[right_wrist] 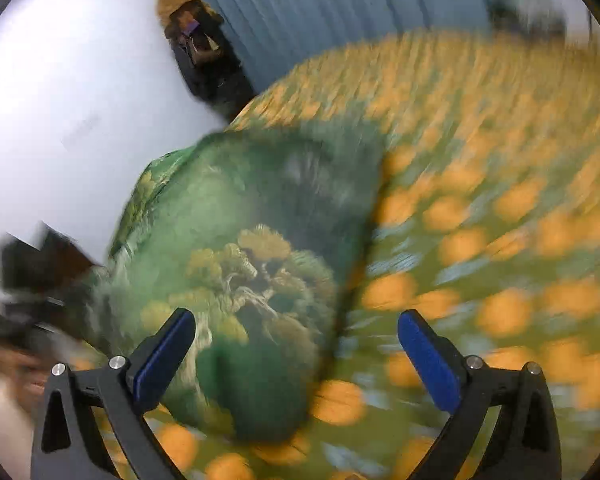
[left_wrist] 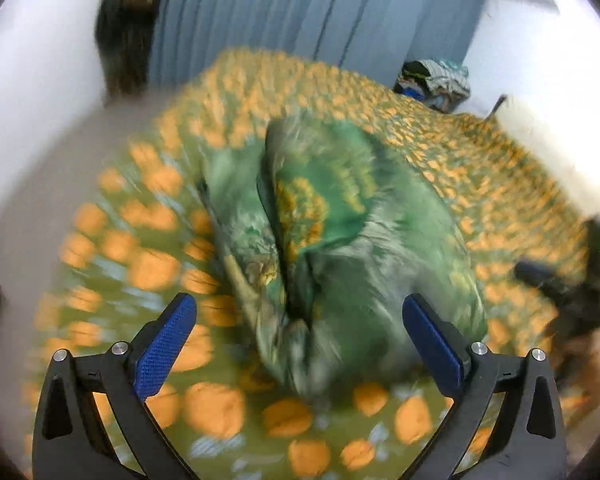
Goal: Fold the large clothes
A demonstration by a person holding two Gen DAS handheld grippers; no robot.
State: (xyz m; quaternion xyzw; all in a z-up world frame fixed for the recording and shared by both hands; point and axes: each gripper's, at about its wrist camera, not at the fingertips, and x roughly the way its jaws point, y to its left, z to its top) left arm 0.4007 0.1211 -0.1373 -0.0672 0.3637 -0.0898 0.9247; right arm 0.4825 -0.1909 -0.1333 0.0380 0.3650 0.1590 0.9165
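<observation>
Left gripper (left_wrist: 300,320): blue-padded fingers spread wide, nothing between them. Right gripper (right_wrist: 296,332): fingers likewise apart, gripping nothing. Beyond both, a green patterned garment (left_wrist: 332,216) (right_wrist: 252,248) lies bunched on a green bedspread with orange flowers (left_wrist: 148,264) (right_wrist: 480,240). Both views are motion-blurred. Farther back, a small pile of clothes (left_wrist: 436,76) sits at the bed's far edge before blue curtains (left_wrist: 300,8) (right_wrist: 340,4).

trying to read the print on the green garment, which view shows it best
The right wrist view. There the green garment fills the frame near the open right claw, and its yellow tree-like print reads fairly clearly. In the left wrist view the garment lies bunched and creased on the orange-spotted bedspread, more blurred, print partly folded away.
</observation>
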